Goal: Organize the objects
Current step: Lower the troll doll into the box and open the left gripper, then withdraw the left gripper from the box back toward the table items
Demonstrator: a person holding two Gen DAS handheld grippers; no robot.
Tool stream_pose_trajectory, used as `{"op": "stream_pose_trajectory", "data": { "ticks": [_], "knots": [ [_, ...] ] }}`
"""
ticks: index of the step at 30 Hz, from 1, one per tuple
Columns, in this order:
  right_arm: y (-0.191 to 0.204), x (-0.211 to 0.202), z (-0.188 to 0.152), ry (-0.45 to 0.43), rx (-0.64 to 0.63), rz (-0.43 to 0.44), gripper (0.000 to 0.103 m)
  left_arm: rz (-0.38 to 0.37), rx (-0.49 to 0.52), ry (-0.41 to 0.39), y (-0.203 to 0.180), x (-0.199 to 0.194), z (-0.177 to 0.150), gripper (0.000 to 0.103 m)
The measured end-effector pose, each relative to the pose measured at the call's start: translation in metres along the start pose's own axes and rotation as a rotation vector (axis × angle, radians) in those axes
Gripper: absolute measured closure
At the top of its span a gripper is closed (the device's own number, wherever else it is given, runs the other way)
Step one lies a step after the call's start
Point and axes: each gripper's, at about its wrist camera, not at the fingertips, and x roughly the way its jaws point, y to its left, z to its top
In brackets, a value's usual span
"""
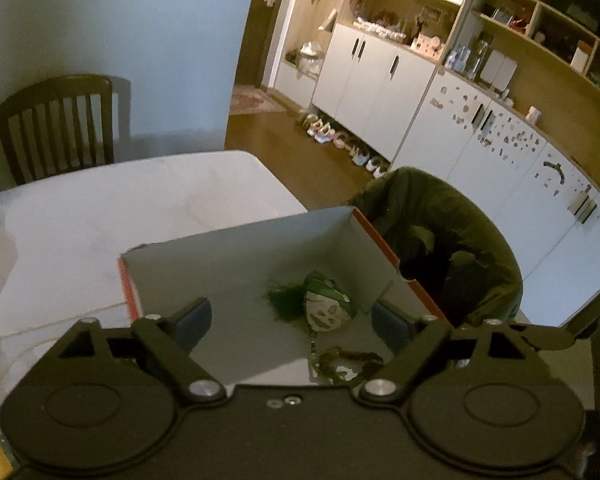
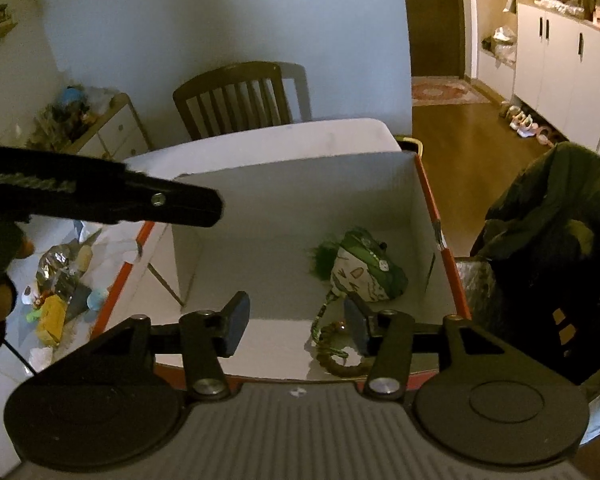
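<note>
White cardboard box [image 2: 300,184] with orange outer edges sitting open on the pale table [image 1: 100,208], filling the middle of both wrist views. Inside it, toward the 3 o'clock wall in the right wrist view, a small plush pouch [image 2: 364,268] in green and white print with a tuft of green fur at its 9 o'clock side, resting on the box floor. Just at 6 o'clock of the pouch, a green patterned strap and a brownish beaded loop [image 2: 340,356] lying on the same floor, partly hidden behind one pad.

Left claw [image 1: 292,316] hanging above the near part of the box, pads spread wide, nothing between them; the pouch [image 1: 326,304] seen through the gap, lower down and apart from both pads. Right claw [image 2: 298,326] likewise above the near edge of the box, pads standing apart at a middling width, gripping nothing; the strap near the 3 o'clock pad, contact not clear. At 9 o'clock in the right wrist view, the dark side of the other gripper reaching in over the box rim.

Outside the box at 8 o'clock in the right wrist view, a scatter of small items [image 2: 60,296] on the table: crinkled foil, a yellow piece, a pale blue round thing. Wooden chair [image 2: 236,96] at 12 o'clock beyond the table. Dark green fabric [image 2: 556,232] draped at 3 o'clock, beside the box.
</note>
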Motion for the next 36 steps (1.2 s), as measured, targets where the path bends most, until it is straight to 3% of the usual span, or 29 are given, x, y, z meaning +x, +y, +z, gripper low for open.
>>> {"op": "stream_pose_trajectory", "data": {
  "ticks": [8, 13, 29, 36],
  "knots": [
    [0.031, -0.015, -0.003, -0.054, 0.001, -0.020, 0.043, 0.017, 0.022, -0.084, 0.024, -0.047, -0.020, 0.006],
    [0.056, -0.022, -0.006, -0.085, 0.012, -0.012, 0.032, 0.041, 0.037, -0.125, 0.040, -0.073, -0.032, 0.002],
    [0.153, -0.038, -0.022, -0.163, -0.023, -0.047, 0.019, 0.103, 0.021, -0.203, 0.107, -0.135, -0.071, 0.000],
    [0.186, -0.036, -0.028, -0.167, -0.007, -0.048, 0.017, 0.157, 0.014, -0.238, 0.137, -0.153, -0.094, 0.000]
  ]
}}
